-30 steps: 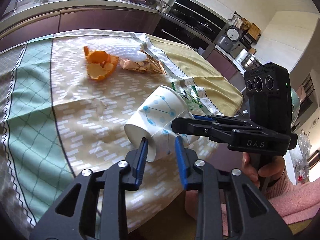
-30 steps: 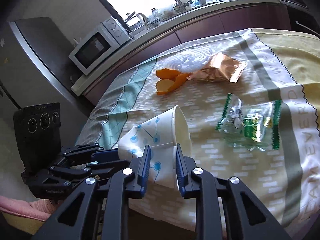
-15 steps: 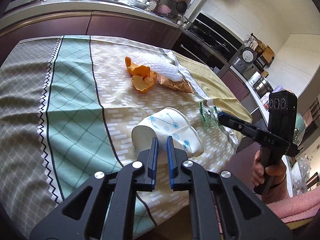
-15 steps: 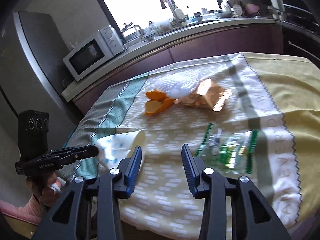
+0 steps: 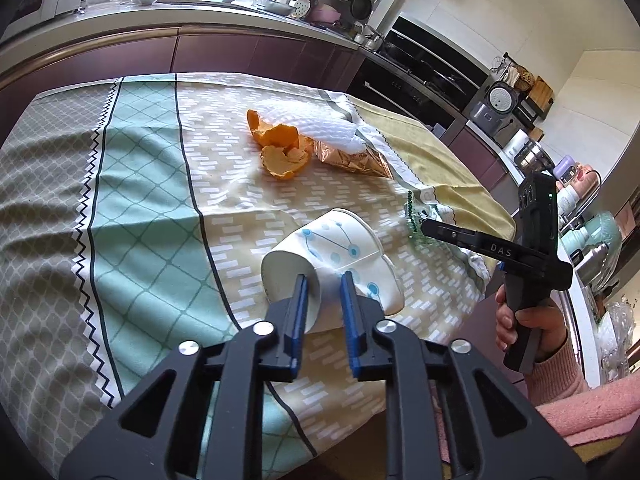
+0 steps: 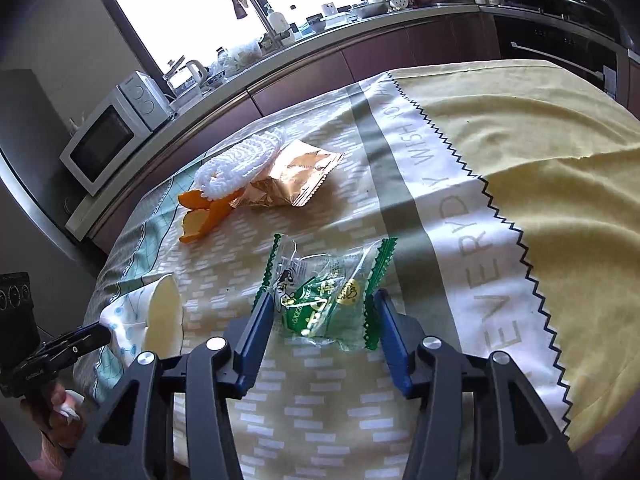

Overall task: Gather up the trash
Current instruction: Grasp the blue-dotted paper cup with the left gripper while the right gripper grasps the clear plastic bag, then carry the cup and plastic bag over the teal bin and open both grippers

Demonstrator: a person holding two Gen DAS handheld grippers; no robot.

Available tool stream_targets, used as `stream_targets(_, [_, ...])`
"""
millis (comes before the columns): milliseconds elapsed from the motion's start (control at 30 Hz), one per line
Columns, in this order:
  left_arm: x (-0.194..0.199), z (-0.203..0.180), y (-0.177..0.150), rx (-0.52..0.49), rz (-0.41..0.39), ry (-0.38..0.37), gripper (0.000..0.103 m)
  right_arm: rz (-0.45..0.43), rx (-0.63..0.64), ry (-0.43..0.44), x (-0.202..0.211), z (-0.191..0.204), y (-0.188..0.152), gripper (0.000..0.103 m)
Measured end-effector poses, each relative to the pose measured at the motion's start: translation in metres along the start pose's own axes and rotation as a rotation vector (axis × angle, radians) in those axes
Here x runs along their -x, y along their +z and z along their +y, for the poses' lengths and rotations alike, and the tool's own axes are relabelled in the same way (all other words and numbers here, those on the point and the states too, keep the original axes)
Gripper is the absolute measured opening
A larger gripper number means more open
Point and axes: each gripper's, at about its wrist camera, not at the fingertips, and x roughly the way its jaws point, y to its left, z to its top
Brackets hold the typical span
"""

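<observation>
A second ago both grippers met at the paper cup (image 5: pixel 336 256); now only the left gripper (image 5: pixel 323 296) is at it. The right gripper (image 6: pixel 325 312) has swung away across the table to the green-and-clear wrapper (image 6: pixel 326 292), which filled the far right of its view before and now sits between its blue fingers (image 6: pixel 256 328). The left wrist view has also shifted, so more of the teal band of the tablecloth (image 5: pixel 140 208) shows.

The left gripper points down at a slant over the near table edge. The cup lies on its side with its base toward the camera, and the cup's wall runs between the blue pads. The jaws are opening; the pads seem to touch the paper on both sides, though the view from behind makes that hard to be sure of.

The right gripper also tilts downward, held by a hand (image 5: pixel 528 320) in a pink sleeve. Its jaws stand wide on either side of the wrapper and are closing, with the pads clear of the plastic. The wrapper lies flat on the cloth.

Farther back, the orange peel (image 5: pixel 280 148), a copper foil packet (image 6: pixel 292 184) and a white foam net (image 6: pixel 236 164) lie bunched together, touching.
</observation>
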Motion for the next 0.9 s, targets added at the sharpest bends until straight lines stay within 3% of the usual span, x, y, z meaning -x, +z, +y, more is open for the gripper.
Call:
stream_targets(133, [0.005,0.0,0.001,-0.002,-0.015,0.009,0.011,-0.007,0.004,0.017,0.005,0.004,0.001,0.019])
stream_targets(200, [0.008,0.002,0.001,0.005,-0.021,0.003,0.01,-0.008,0.006,0.047,0.009,0.009,0.001,0.017])
stream_targets(500, [0.047,0.018,0.001,0.045,-0.102,0.009,0.006,0.012,0.146,0.162,0.008,0.07,0.002,0.015])
stream_targets(900, [0.137,0.073,-0.008,0.142,-0.257,0.154,0.004,0.116,0.297,0.356,-0.036,0.168,0.003,0.015])
